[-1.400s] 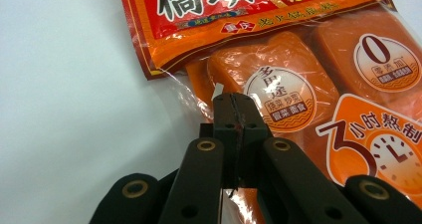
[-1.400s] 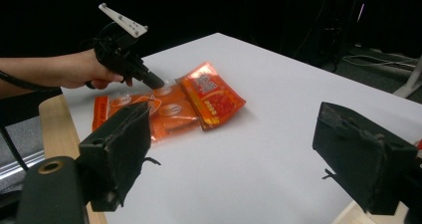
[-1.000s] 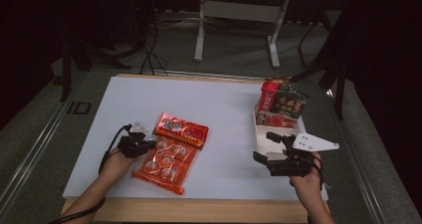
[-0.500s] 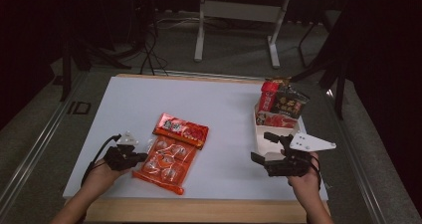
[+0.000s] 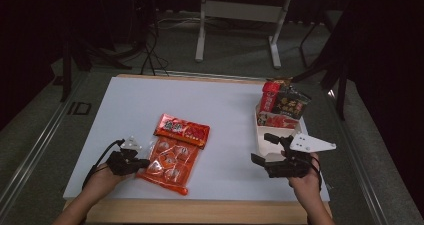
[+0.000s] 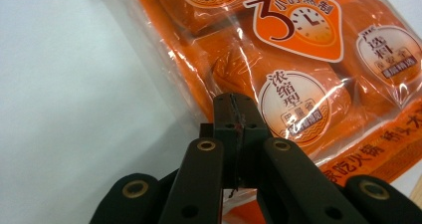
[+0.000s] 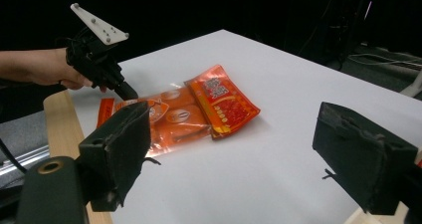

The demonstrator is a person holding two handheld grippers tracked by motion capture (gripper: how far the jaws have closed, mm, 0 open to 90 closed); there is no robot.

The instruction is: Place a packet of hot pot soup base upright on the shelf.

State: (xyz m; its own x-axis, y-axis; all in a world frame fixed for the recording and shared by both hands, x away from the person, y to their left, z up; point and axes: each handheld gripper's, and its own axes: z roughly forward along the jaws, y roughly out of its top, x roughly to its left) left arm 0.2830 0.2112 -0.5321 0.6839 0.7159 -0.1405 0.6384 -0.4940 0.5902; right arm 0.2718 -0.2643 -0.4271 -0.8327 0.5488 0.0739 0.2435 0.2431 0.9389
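From above, a tray [image 5: 261, 135] packed with snack bags [image 5: 282, 105] sits by the table's right edge, with the right gripper [image 5: 262, 150] just in front of it, jaws apart. The orange packet [image 5: 167, 160] lies near the front-left corner, a red packet [image 5: 182, 129] overlapping its far end. Up close in the left gripper view, the left gripper [image 6: 235, 115] is pressed together at the orange packet's clear, glossy edge, with round labelled portions inside; whether it pinches the film I cannot tell.

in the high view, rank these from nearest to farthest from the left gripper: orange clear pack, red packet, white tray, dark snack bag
1. orange clear pack: right at the left gripper, whose shut jaws meet its near-left edge.
2. red packet: lying over the pack's far end.
3. white tray: across the table, right side.
4. dark snack bag: standing at the tray's far end, far-right corner.
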